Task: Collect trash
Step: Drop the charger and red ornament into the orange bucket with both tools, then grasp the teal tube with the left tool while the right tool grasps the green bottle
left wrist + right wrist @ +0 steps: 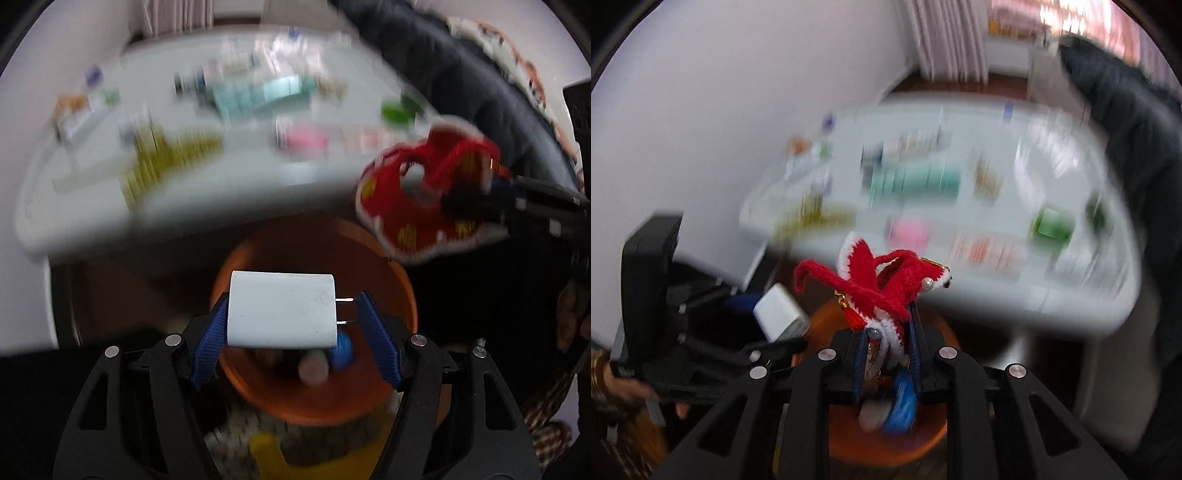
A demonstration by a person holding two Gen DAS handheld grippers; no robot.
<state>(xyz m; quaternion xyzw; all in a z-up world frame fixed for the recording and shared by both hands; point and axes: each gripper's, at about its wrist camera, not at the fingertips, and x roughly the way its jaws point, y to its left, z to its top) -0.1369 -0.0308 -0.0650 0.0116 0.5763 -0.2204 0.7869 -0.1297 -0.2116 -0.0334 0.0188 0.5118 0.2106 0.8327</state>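
- The left tool [293,317] was clamped on a white charger [282,310], held above an orange bin [400,291].
- The right tool [888,332] was closed on a red crocheted ornament [871,280] over the same bin [923,446].
- Inside the bin lay a blue item [341,349] and a pale one, both blurred.
- Farther off stood the white bench [236,201], scattered with blurred packages.

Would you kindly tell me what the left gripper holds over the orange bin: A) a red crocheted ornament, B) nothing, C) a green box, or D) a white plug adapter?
D: the left gripper is shut on the white adapter, prongs against one pad, above the orange bin; the red ornament is in the right gripper.
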